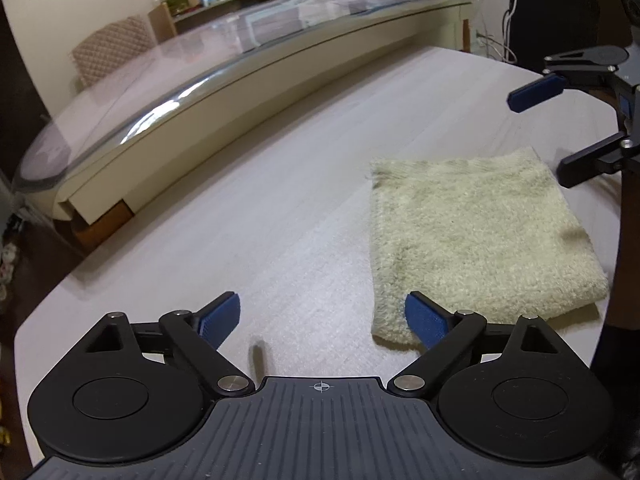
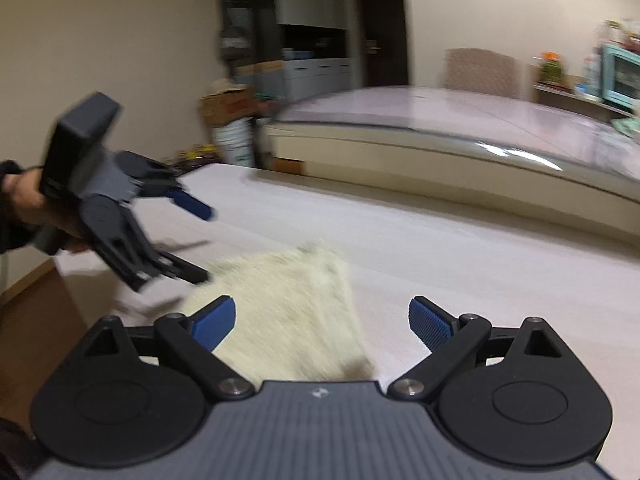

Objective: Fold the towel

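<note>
The cream towel (image 1: pixel 476 236) lies folded into a thick, flat rectangle on the pale worktop (image 1: pixel 280 200), with no gripper touching it. The left gripper (image 1: pixel 322 322) hovers above the worktop with its blue pads spread wide and nothing between them — its right pad sits in front of the towel's near left corner. The right gripper (image 2: pixel 322 324) is likewise spread and empty above the towel's near edge, and from the left wrist view it appears at the far right, apart from the cloth.

Cream fluffy towel (image 1: pixel 476 240), folded into a flat rectangle on the pale table (image 1: pixel 280 200).
</note>
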Available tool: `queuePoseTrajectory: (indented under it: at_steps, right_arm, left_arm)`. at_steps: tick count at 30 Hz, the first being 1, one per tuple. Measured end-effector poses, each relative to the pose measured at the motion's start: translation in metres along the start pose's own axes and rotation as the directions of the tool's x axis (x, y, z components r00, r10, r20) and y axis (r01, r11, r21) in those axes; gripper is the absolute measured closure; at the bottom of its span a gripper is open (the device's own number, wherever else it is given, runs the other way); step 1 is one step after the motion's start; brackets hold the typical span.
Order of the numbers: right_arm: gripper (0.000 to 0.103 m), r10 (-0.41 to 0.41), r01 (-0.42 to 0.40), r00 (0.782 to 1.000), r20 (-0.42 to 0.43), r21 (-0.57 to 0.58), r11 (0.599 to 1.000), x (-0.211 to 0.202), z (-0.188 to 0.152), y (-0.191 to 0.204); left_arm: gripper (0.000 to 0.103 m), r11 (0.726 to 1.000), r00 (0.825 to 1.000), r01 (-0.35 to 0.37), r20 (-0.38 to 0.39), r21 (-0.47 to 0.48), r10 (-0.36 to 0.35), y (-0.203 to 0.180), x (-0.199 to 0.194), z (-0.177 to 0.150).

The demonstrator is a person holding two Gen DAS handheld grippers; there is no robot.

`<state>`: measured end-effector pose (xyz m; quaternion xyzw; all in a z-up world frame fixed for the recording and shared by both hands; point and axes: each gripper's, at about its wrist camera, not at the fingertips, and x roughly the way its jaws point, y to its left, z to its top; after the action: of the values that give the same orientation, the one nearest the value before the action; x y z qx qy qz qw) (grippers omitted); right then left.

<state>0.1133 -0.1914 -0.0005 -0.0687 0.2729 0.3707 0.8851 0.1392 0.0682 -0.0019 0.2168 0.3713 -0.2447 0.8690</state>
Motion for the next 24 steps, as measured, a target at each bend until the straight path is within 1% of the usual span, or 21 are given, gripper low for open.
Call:
queuePoseTrajectory:
  at_steps: [1, 2, 5, 7, 10, 13, 16, 20, 22, 24]
  right_arm:
    - [0.011, 0.029, -0.029, 1.0, -0.005, -0.018, 0.999, 0.005, 0.006, 0.0]
    - [0.014, 0.039, -0.04, 0.999, -0.015, -0.034, 0.999, 0.009, 0.009, 0.0]
    - [0.014, 0.042, -0.045, 0.998, -0.04, -0.067, 0.997, 0.018, 0.015, 0.002]
    - [0.014, 0.046, -0.049, 0.998, -0.042, -0.068, 0.996, 0.018, 0.014, 0.003]
    - [0.014, 0.058, -0.059, 0.998, -0.027, -0.045, 0.997, 0.011, 0.008, 0.004]
    - [0.014, 0.082, -0.083, 0.996, -0.022, -0.024, 0.996, 0.001, 0.0, 0.004]
    - [0.014, 0.083, -0.083, 0.996, -0.036, -0.019, 0.996, -0.011, -0.013, 0.009]
    - [0.014, 0.08, -0.08, 0.996, -0.033, 0.009, 0.997, -0.022, -0.024, 0.015]
    - [0.014, 0.075, -0.074, 0.997, -0.027, 0.037, 0.997, -0.027, -0.03, 0.018]
    - [0.014, 0.06, -0.058, 0.998, -0.027, 0.063, 0.996, -0.029, -0.034, 0.019]
  left_arm:
    - [0.009, 1.0, 1.0, -0.002, 0.003, 0.0, 0.002, 0.0, 0.001, 0.0]
    - [0.008, 1.0, 1.0, -0.004, 0.006, -0.001, 0.004, 0.001, 0.002, 0.0]
    - [0.008, 1.0, 1.0, 0.002, 0.012, -0.002, -0.002, 0.003, 0.007, 0.0]
    - [0.008, 1.0, 1.0, 0.012, 0.016, 0.015, -0.012, 0.005, 0.009, 0.001]
    - [0.007, 0.998, 1.0, 0.021, 0.014, 0.054, -0.021, 0.009, 0.013, 0.004]
    - [0.006, 0.993, 1.0, 0.008, 0.013, 0.121, -0.01, 0.01, 0.018, 0.01]
    - [0.006, 0.982, 1.0, -0.003, 0.011, 0.191, 0.001, 0.011, 0.024, 0.016]
    - [0.006, 0.968, 1.0, -0.018, 0.008, 0.251, 0.016, 0.016, 0.034, 0.025]
    - [0.006, 0.962, 1.0, -0.023, 0.004, 0.27, 0.022, 0.017, 0.038, 0.028]
    - [0.006, 0.963, 1.0, -0.027, -0.002, 0.267, 0.029, 0.017, 0.04, 0.03]
